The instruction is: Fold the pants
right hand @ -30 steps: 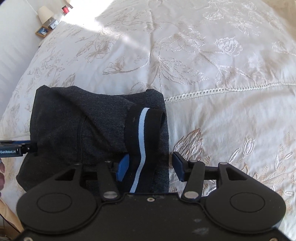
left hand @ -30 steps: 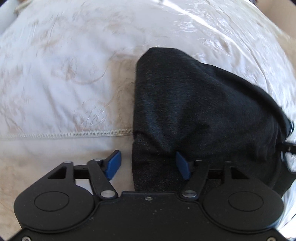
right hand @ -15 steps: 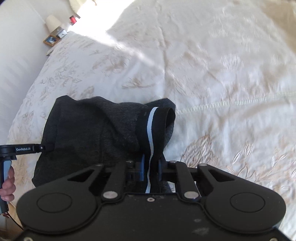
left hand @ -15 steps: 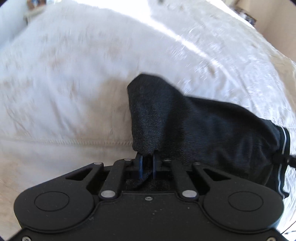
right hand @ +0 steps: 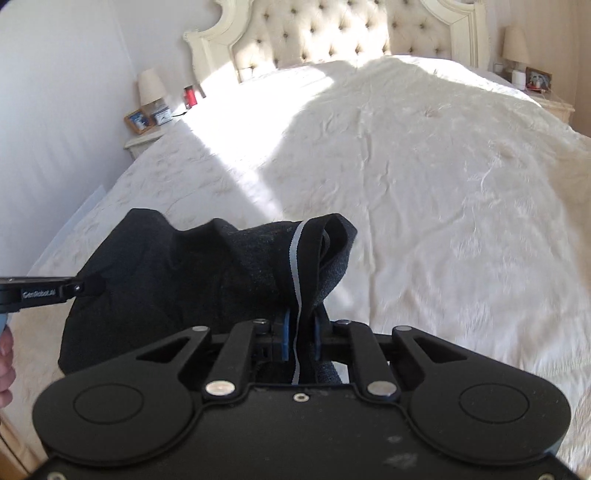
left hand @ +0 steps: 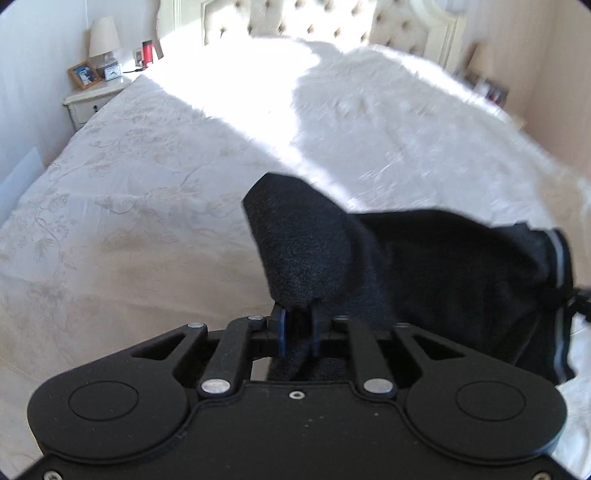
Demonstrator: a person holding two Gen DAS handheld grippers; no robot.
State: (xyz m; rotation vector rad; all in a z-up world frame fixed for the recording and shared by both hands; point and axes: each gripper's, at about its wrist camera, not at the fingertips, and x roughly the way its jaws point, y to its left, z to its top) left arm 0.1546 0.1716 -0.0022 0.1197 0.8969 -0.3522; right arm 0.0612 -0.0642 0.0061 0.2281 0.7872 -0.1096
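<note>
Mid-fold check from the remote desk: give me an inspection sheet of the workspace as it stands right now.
Surface: bed with a cream embroidered cover, part sunlit.
Job's things: dark pants, lifted at both ends and sagging between; the striped waistband is at the right end.
Clutter: nothing seen on the bed.
Grippers: left gripper shut on plain dark fabric; right gripper shut on the waistband. Both sets of jaws have just eased slightly wider, cloth between them.
Cables: nothing seen.
Surroundings: tufted headboard; nightstand with a lamp, picture frame, small clock and red cup; second lamp on the far side.
</note>
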